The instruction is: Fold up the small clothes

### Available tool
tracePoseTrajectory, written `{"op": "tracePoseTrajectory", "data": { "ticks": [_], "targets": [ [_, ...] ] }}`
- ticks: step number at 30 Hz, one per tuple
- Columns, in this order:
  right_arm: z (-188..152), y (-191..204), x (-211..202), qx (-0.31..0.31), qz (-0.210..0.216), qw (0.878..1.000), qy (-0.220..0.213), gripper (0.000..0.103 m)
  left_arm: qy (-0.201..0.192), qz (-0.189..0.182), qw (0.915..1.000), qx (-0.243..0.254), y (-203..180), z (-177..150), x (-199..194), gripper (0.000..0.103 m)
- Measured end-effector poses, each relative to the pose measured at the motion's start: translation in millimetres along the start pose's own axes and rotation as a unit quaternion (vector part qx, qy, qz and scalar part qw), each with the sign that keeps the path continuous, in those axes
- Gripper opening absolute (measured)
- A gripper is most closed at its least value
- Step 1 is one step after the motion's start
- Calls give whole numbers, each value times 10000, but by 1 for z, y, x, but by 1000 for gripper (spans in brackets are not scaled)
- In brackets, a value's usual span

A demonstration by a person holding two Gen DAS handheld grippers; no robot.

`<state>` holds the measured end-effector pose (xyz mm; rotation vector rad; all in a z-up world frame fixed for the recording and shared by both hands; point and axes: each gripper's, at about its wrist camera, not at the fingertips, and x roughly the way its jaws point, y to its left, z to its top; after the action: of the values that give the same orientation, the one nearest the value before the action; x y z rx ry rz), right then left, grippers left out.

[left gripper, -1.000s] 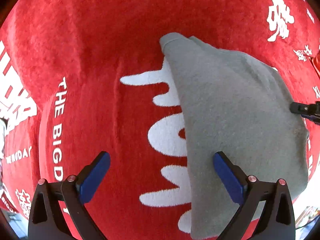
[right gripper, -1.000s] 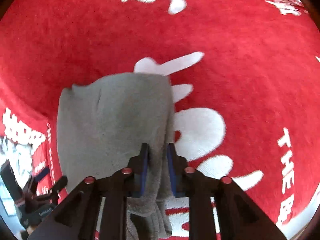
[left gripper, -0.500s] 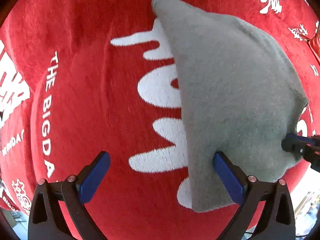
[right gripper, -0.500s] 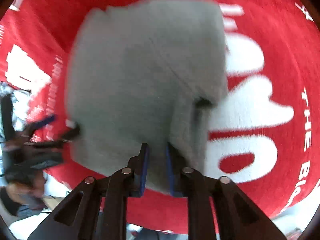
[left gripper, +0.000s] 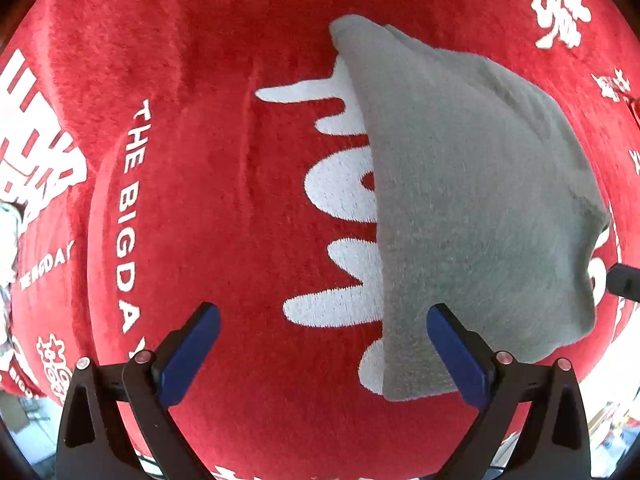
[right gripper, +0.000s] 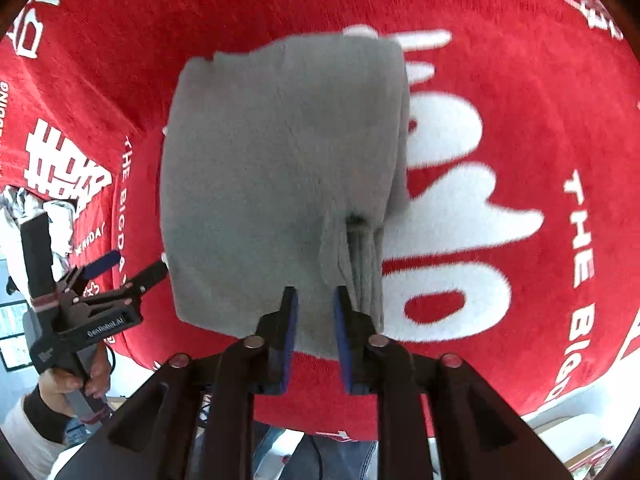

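One grey garment (left gripper: 472, 200) lies folded on the red plush cloth (left gripper: 224, 184). Left gripper (left gripper: 320, 344) hovers wide open, empty, its right pad over the fabric's edge. Right gripper (right gripper: 314, 320) is opening, the thick bunched near edge still between its pads. It looks soft, light and floppy; best pinched at corners or stacked edges.
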<state>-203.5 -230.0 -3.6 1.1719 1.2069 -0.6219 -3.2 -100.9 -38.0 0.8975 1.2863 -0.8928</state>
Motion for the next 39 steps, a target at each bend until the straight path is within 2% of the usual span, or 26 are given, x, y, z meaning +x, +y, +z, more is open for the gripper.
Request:
{"op": "tracePoseTrajectory", "data": {
  "ticks": [1, 2, 8, 11, 13, 14, 18, 24, 27, 32, 39],
  "targets": [
    [1, 0, -8, -40, -33, 10000, -37, 46, 3, -5, 10000, -65, 1, 1, -2, 103],
    [5, 2, -10, -79, -66, 9999, -59, 49, -12, -27, 9999, -159, 2, 2, -3, 103],
    [31, 13, -7, -222, -207, 9995, 88, 52, -114, -355, 9974, -620, 2, -1, -11, 103],
    [43, 14, 0, -239, -265, 9990, 260, 63, -57, -511, 9957, -774, 3, 1, -9, 103],
    [48, 17, 4, -270, -278, 9988, 312, 80, -62, -464, 9956, -814, 1, 3, -10, 103],
    [51, 18, 5, -293, -260, 9988, 299, 84, -73, -422, 9959, -800, 0, 5, -10, 103],
    [61, 26, 9, -411, -291, 9985, 218, 85, -186, -334, 9955, -866, 2, 13, -12, 103],
    [69, 21, 10, -318, -97, 9992, 240, 85, 47, -39, 9946, -1037, 11, 28, 2, 103],
    [68, 10, 11, -181, -91, 9993, 316, 85, 159, -162, 9932, -1143, 16, 31, 8, 103],
    [63, -15, 12, 148, -84, 9991, 398, 85, -6, -149, 9922, -1239, 13, 37, 5, 103],
    [62, -29, 12, 367, 127, 9988, 312, 85, 68, -188, 9923, -1224, 13, 35, 9, 103]
  ]
}}
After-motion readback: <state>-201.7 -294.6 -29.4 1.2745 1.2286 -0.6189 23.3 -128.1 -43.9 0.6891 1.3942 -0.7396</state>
